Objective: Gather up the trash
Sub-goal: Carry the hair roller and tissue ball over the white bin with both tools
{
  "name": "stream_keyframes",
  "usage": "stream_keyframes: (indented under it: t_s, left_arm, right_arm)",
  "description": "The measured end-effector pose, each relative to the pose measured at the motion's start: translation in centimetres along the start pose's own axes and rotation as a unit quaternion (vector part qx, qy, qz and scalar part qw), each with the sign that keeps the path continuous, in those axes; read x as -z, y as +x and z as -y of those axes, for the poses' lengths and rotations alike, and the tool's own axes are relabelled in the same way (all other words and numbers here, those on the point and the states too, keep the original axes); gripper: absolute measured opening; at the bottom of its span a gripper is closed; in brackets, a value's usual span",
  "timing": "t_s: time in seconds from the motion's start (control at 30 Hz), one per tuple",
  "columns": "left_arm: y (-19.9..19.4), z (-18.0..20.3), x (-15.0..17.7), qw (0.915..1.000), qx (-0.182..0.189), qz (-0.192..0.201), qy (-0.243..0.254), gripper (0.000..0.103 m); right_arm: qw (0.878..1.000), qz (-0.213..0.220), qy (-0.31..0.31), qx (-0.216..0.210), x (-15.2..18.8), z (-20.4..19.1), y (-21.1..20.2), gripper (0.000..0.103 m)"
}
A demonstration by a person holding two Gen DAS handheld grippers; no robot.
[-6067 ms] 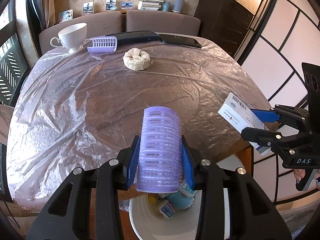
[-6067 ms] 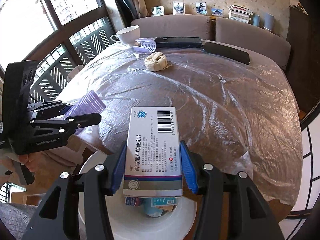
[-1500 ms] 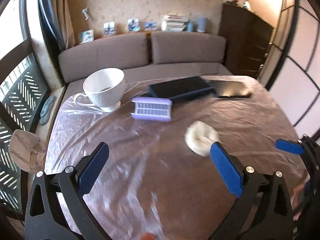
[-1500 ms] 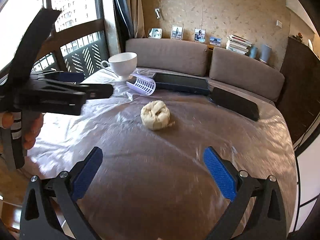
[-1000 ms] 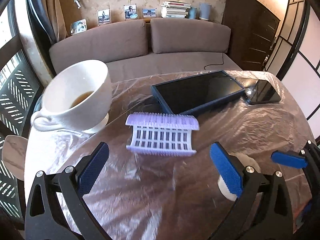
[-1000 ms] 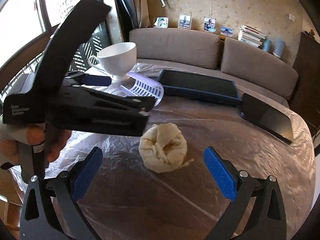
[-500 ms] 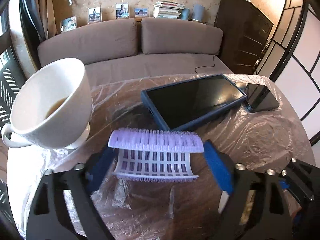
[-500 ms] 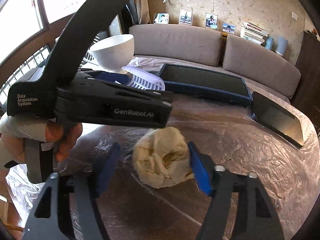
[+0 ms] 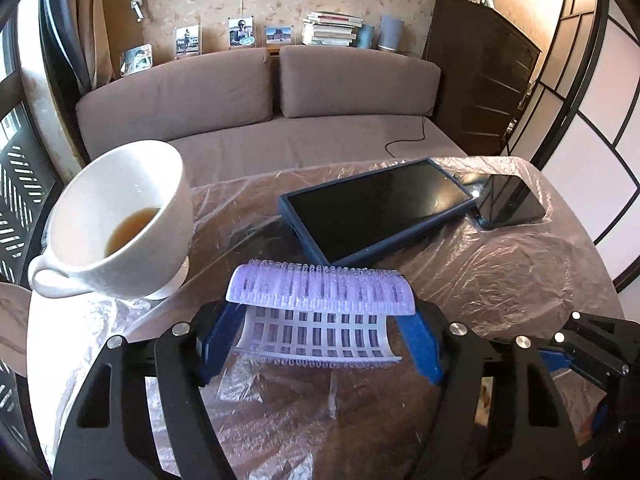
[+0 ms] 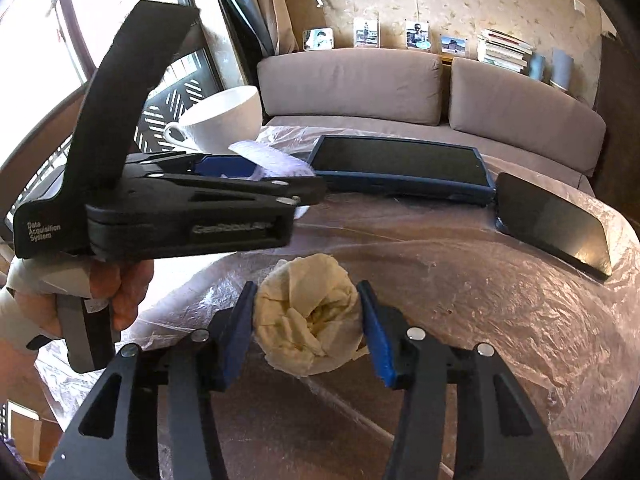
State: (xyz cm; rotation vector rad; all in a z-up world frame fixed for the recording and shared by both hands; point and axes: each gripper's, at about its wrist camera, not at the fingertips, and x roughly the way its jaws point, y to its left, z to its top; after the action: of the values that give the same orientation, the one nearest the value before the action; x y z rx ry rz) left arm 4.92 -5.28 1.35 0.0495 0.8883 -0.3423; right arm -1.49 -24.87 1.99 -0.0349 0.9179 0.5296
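Cup (image 9: pixel 120 220) comes first, at 9 o'clock in the left view. It is white, with a bit of brown drink at the bottom, and it stands on the table (image 9: pixel 520 280). Clear plastic wrap covers the table.

Next is the roller (image 9: pixel 320 312), a purple one with small spikes, at 6 o'clock from the middle of that view. It lies sideways, just beside the cup. The left gripper (image 9: pixel 320 348) has it between its blue pads (image 9: pixel 420 348). The jaws are closing, and the pads touch both ends of the roller.

At 1 o'clock from the roller lies the tablet (image 9: pixel 380 208), dark and flat. The phone (image 9: pixel 508 204) lies at 3 o'clock from the tablet, touching its corner.

In the right view, a hand (image 10: pixel 116 292) at 9 o'clock holds the left gripper's grip. A bit of the roller shows at that gripper's tip.

Low in the middle of this view is the wad (image 10: pixel 308 312), a cream ball of crumpled paper on the table. The right gripper (image 10: pixel 308 328) is clamped tight on it, one blue pad on each side. The tablet is at 12 o'clock from the wad, and the phone at 2 o'clock.
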Motion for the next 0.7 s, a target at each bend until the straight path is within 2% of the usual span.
stream_keyframes:
  t_s: [0.37,0.7]
  left_arm:
    - [-2.1,0.0,1.2,0.9999,-0.007,0.006,-0.01,0.073]
    - [-3.5,2.1,2.8,0.9999,-0.009,0.006,0.002,0.073]
  right_arm:
    - [1.0,-0.004,0.022,0.003,1.3,1.3,-2.0,0.05]
    - [0.999,-0.015,0.03,0.014,3.4,2.6,-3.9,0.05]
